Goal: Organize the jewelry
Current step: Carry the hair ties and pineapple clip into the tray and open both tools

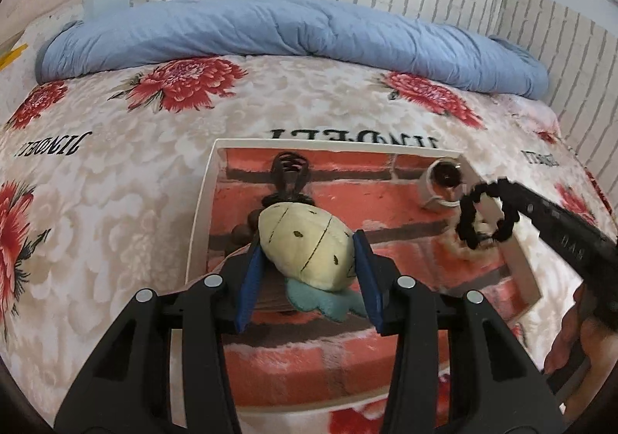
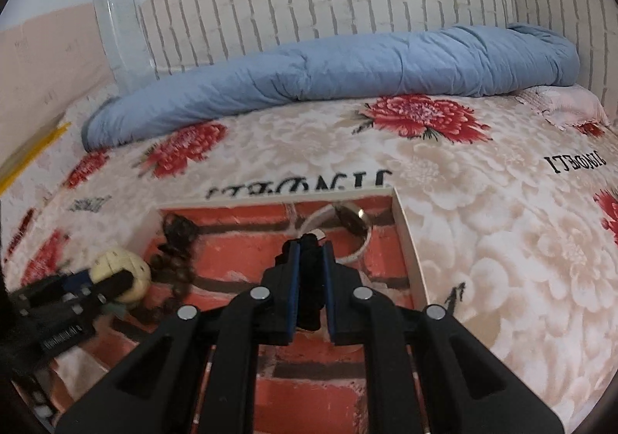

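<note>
The left gripper [image 1: 307, 260] hides the lower part of the plush [image 1: 305, 240] and the things under it; dark beads [image 1: 247, 225] at its ten o'clock are mostly covered. In the right wrist view the plush [image 2: 119, 268] and left gripper [image 2: 96, 285] at nine o'clock are blurred. The right gripper [image 2: 312, 260] hides most of the scrunchie [image 2: 309, 279] and part of the ring [image 2: 347, 225]. The tray [image 1: 204, 210] is cut off at six o'clock. The hand [image 1: 579, 333] at four o'clock is cropped.
</note>
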The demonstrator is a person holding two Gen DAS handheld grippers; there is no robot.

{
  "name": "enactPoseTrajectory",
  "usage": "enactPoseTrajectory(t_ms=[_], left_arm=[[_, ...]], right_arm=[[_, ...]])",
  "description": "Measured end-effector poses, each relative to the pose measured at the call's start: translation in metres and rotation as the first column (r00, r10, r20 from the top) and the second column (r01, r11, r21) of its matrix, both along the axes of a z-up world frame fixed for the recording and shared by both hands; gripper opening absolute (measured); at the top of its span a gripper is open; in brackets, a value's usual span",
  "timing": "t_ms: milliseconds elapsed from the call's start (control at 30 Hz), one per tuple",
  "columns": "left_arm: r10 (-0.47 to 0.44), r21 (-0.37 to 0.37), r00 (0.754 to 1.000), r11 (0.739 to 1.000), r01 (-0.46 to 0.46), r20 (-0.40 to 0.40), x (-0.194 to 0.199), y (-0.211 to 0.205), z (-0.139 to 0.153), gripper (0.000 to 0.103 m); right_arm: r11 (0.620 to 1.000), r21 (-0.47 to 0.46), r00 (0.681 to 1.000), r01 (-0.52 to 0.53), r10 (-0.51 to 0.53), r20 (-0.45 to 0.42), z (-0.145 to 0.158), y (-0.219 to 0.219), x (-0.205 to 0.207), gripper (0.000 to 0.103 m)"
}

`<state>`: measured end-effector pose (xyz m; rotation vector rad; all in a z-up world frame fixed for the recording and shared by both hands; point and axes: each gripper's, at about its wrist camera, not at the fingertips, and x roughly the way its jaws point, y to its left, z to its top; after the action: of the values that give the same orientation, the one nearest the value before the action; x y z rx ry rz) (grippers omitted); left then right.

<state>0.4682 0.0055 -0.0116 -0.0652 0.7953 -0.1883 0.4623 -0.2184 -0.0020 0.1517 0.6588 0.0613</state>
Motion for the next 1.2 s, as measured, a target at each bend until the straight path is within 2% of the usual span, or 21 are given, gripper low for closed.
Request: enactPoseTrajectory(t_ms=[33,100,167,567,733,767,833,900,1000,1067,1133,1200], left_arm=[[0.004,0.001,1.0,1.0,-0.004,0.0,0.002,0.001,-0.002,0.044],[-0.003,0.009,1.0,1.0,0.003,0.001,0.005,0.0,-0.006,0.044],[-0.004,0.044,1.0,0.999,0.004,0.006,0.008,-0.003,-0.012,0.045],[0.017,0.07,1.0,0.997,-0.017,0.0,0.016,0.003,-0.028,0.048],[0.007,0.072,1.0,0.997,-0.008,0.01,0.014,0.001,-0.029,0.05],[0.006,0.068,1.0,0.998,-0.006,0.008,0.014,0.002,-0.028,0.053],[0.007,0.06,1.0,0.998,-0.007,0.007,0.012,0.003,-0.026,0.064],[-0.01,0.041,1.0,0.999,0.01,0.007,0.009,0.004,-0.022,0.079],[-0.029,0.044,0.999,0.999,0.028,0.02,0.003,0.001,-0.014,0.089],[-0.048,0.042,0.999,0.998,0.047,0.024,-0.003,-0.002,-0.006,0.095],[-0.062,0.034,0.997,0.998,0.061,0.037,-0.01,-0.004,0.002,0.098],[-0.07,0.039,0.996,0.997,0.068,0.046,-0.016,-0.006,0.009,0.098]], right_arm=[[1.0,-0.018,1.0,0.003,-0.003,-0.009,-0.006,0.001,0.002,0.012],[0.993,-0.114,0.999,0.014,-0.018,-0.033,-0.019,0.01,0.008,0.012],[0.986,-0.163,0.998,0.03,-0.037,-0.042,-0.025,0.01,0.013,0.012],[0.986,-0.168,0.994,0.02,-0.038,-0.104,-0.045,0.001,0.029,0.012],[0.98,-0.199,0.991,-0.005,-0.022,-0.135,-0.047,0.007,0.03,0.016],[0.979,-0.204,0.99,-0.009,-0.02,-0.141,-0.047,0.008,0.03,0.019],[0.977,-0.211,0.988,-0.022,-0.011,-0.156,-0.045,0.011,0.028,0.045],[0.975,-0.217,0.986,-0.042,0.006,-0.166,-0.041,0.011,0.024,0.058],[0.968,-0.243,0.985,-0.064,0.023,-0.168,-0.03,0.011,0.016,0.063],[0.973,-0.218,0.987,-0.074,0.04,-0.155,-0.02,0.006,0.009,0.068],[0.977,-0.202,0.991,-0.063,0.037,-0.129,-0.007,-0.002,0.0,0.081],[0.976,-0.214,0.996,-0.031,0.013,-0.085,0.007,-0.011,-0.011,0.087]])
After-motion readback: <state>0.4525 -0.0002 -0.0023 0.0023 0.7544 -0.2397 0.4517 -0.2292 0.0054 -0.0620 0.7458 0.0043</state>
